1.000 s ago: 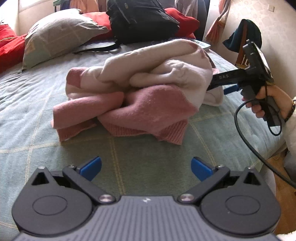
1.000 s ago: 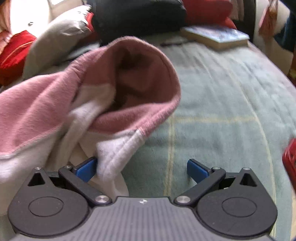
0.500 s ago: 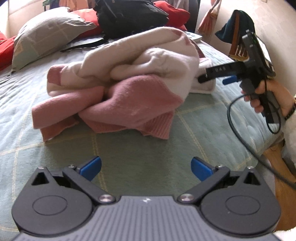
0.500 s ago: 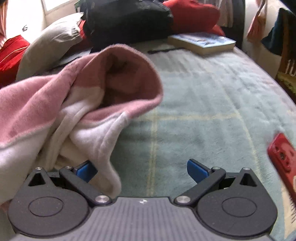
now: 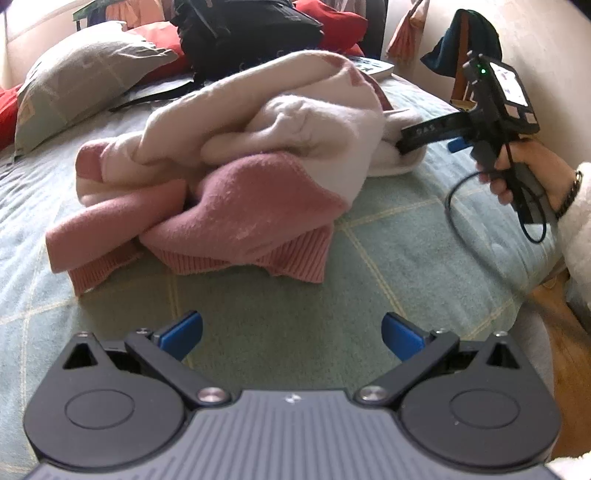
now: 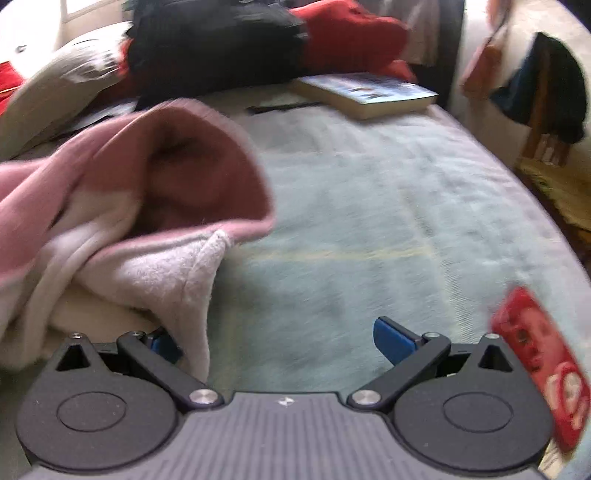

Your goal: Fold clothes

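A home bedroom: ahead of the fingers lies a bed (image 5: 388, 258) under a green checked cover, with pillows (image 5: 85, 74), a black bag (image 5: 251, 29) and a book (image 6: 365, 92) beyond.

Free room: bare green bedspread (image 5: 280, 295) between the left gripper (image 5: 291, 332) and the sweater (image 5: 236, 166) heap; wide bare stretch of bedspread to the right of the sweater in the right wrist view
Obstacles: sweater heap mid-bed, its pale edge draped over the right gripper's (image 6: 280, 338) left finger; book (image 6: 365, 92), black bag (image 6: 214, 44) and pillow (image 5: 85, 74) along the far side; red phone (image 6: 539, 354) at the near right edge
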`<state>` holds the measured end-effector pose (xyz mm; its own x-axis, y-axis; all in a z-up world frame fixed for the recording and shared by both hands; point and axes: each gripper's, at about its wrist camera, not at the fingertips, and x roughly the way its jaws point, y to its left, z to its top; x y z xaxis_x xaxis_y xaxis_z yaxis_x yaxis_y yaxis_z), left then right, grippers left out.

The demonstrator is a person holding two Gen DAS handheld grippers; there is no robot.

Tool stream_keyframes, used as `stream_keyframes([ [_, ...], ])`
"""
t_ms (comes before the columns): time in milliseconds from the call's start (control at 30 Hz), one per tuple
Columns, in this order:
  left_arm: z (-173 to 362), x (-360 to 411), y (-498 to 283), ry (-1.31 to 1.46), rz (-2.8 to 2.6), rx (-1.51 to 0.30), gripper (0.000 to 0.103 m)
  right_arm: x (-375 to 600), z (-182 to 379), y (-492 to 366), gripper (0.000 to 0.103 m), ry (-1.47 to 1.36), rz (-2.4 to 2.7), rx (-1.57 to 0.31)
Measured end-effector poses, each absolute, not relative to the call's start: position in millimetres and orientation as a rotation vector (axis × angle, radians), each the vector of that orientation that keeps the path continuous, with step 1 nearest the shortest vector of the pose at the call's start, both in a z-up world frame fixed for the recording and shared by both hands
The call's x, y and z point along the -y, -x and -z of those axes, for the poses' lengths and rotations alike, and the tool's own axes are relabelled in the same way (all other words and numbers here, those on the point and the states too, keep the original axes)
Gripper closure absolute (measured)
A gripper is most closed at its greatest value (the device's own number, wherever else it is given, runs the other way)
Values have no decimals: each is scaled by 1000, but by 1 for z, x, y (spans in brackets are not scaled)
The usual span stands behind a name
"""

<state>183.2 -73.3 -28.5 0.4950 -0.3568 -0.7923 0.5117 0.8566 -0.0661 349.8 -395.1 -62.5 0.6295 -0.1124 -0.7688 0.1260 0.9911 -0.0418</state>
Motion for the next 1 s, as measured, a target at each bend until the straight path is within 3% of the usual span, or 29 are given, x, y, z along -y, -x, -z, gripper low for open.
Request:
stream_keyframes([
  [267, 36, 79, -186, -193, 531, -931, 1, 433, 63, -366, 0, -152, 108, -869],
  [833, 40, 79, -190, -217, 499, -949, 1, 506, 54, -420, 0, 117, 500, -827],
  [1000, 41, 74, -193, -225, 485, -944, 1, 513, 48, -413, 0, 53, 469, -843],
])
